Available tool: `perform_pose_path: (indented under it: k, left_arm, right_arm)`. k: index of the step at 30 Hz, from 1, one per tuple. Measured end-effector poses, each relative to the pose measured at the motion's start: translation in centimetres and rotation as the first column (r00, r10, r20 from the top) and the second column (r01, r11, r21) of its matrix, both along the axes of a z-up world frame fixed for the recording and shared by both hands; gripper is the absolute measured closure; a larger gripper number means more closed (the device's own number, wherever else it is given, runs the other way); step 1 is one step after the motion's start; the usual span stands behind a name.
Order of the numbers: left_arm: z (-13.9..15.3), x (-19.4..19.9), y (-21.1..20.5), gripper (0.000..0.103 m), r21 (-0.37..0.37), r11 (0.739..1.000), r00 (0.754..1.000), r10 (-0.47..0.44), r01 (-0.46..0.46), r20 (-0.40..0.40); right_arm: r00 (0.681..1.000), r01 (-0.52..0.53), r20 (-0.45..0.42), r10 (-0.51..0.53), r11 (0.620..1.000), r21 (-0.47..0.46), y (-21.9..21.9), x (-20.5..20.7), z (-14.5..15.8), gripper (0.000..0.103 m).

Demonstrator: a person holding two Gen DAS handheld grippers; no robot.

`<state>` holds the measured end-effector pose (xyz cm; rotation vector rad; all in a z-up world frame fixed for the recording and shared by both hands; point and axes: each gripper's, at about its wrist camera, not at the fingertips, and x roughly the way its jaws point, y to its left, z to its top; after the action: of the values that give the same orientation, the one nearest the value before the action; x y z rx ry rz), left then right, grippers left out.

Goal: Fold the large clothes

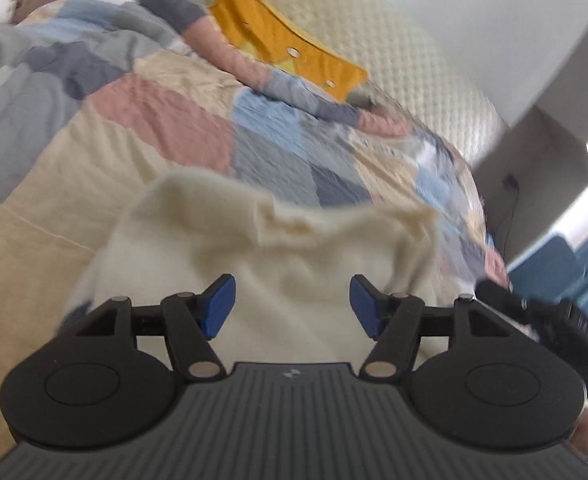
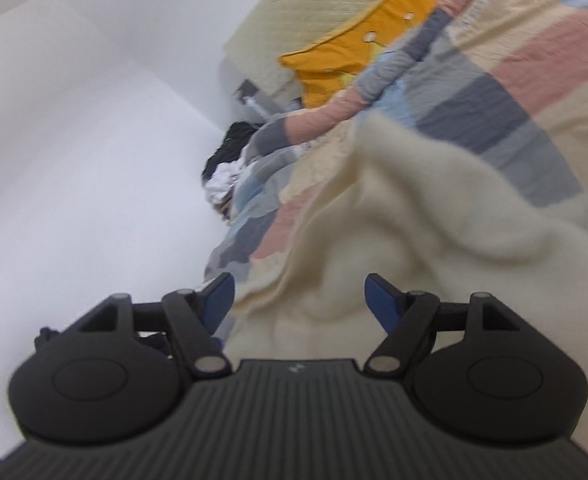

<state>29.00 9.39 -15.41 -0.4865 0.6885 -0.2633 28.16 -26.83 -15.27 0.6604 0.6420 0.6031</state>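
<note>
left hand-held gripper [image 1: 292,306] | black linkage, silver pins, blue pads, ribbed grey body | right hand-held gripper [image 2: 298,306] identical

From my seat the cream garment [image 1: 278,248] reads as soft, fuzzy knit cloth, matt and thick; the patchwork quilt [image 1: 182,120] under it looks like crinkled cotton, matt, with stitched seams; the yellow cushion [image 1: 290,52] is smooth cloth; the headboard [image 1: 393,40] shows a dimpled, quilted fabric; my left gripper [image 1: 292,306] is matt black plastic with ribbed casing, blue pads [image 1: 218,304] and small bright metal pins; the wall [image 2: 74,160] is smooth and matt.
</note>
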Motion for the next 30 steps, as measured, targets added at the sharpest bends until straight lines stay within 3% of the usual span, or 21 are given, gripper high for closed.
perform_pose_path:
  k: [3,6,10,15,20,21,22,24,25,28,30]
  left_arm:
    - [-0.8,0.1,-1.8,0.034,0.062,0.998,0.999,-0.018,0.02,-0.034]
    - [-2.4,0.9,-2.0,0.034,0.094,0.995,0.996,0.033,-0.025,-0.083]
    - [-4.0,2.6,-1.3,0.034,0.168,0.979,0.983,0.137,-0.116,-0.121]
    - [-4.6,3.7,-0.8,0.034,0.203,0.963,0.97,0.205,-0.177,-0.128]
    - [-4.6,3.9,-1.5,0.034,0.241,0.955,0.972,0.207,-0.175,-0.115]
    - [-4.6,3.8,-1.6,0.034,0.246,0.954,0.972,0.206,-0.173,-0.113]
    - [-4.5,3.7,-1.7,0.034,0.25,0.953,0.972,0.205,-0.172,-0.111]
    - [-4.5,3.7,-1.6,0.034,0.25,0.953,0.973,0.204,-0.171,-0.108]
    - [-4.5,3.7,-1.6,0.034,0.248,0.954,0.973,0.203,-0.171,-0.109]
    - [-4.4,3.6,-1.5,0.034,0.242,0.955,0.973,0.203,-0.172,-0.109]
    - [-4.4,3.5,-1.3,0.034,0.234,0.956,0.973,0.205,-0.175,-0.108]
  right_arm:
    - [1.0,-0.005,0.001,0.006,0.993,-0.12,1.7,-0.2,-0.1,0.029]
    - [0.998,0.041,-0.045,-0.054,0.968,-0.249,2.2,0.5,-1.7,0.03]
    - [0.985,0.097,-0.103,-0.14,0.935,-0.341,1.9,1.7,-3.7,0.046]
    - [0.977,0.128,-0.096,-0.19,0.886,-0.446,2.7,2.9,-5.0,0.048]
    - [0.985,0.135,-0.005,-0.173,0.786,-0.603,4.7,2.5,-5.5,0.049]
    - [0.982,0.155,0.016,-0.187,0.762,-0.629,4.7,2.5,-5.5,0.053]
    - [0.976,0.186,0.042,-0.212,0.73,-0.657,4.6,2.6,-5.3,0.059]
    - [0.947,0.284,0.104,-0.302,0.647,-0.708,3.7,2.9,-4.8,0.059]
    - [0.933,0.32,0.12,-0.339,0.63,-0.708,2.8,3.1,-4.6,0.059]
    - [0.896,0.385,0.092,-0.435,0.655,-0.65,-0.6,3.9,-4.3,0.061]
    - [0.868,0.432,0.101,-0.485,0.641,-0.634,-2.2,4.2,-4.0,0.063]
